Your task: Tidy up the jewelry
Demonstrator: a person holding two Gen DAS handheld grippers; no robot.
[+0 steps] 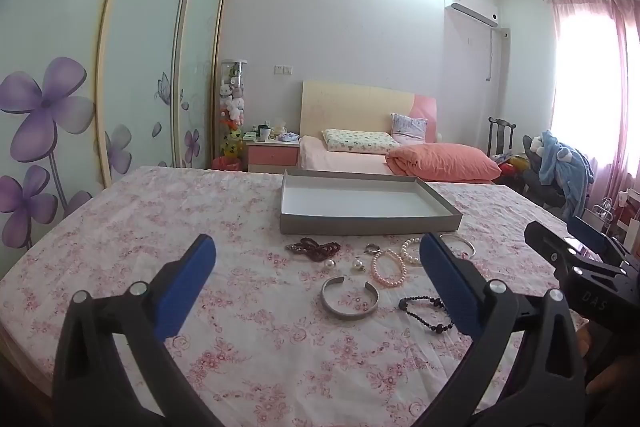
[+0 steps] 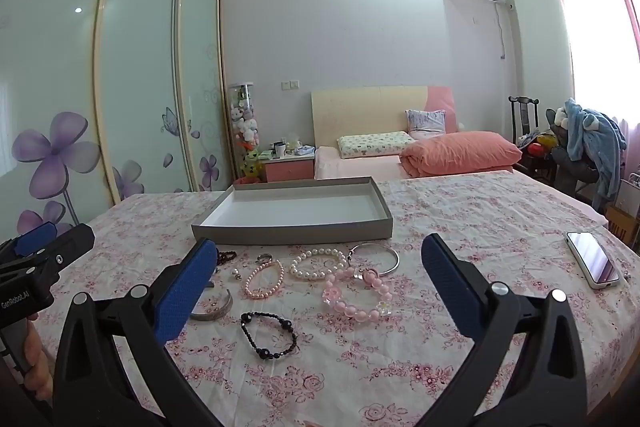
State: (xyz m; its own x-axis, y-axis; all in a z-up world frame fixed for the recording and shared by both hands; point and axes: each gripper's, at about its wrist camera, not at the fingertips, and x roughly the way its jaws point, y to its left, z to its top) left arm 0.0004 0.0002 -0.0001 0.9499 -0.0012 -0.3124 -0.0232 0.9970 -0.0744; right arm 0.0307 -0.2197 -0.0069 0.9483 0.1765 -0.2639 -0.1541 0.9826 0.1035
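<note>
Below the empty tray point(image 2: 292, 227), bracelets lie loose on the counter point(image 2: 480, 211); both tools gape open, holding nothing.
Judged light and slippery: the silver cuff point(image 1: 350, 297) is stiff, so pinch its band; the black bead bracelet point(image 2: 269, 335) is floppy, so nip one strand.

Bright daylight floods from the window point(image 1: 592, 99) at right, blown out. Ceiling glare tops both views. Fisheye bends the edges; corners vignette black.

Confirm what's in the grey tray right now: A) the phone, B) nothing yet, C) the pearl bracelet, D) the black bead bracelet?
B: the grey tray shows only its bare white floor, while the pearl bracelet and black bead bracelet lie on the cloth in front of it and the phone off to the right.
</note>
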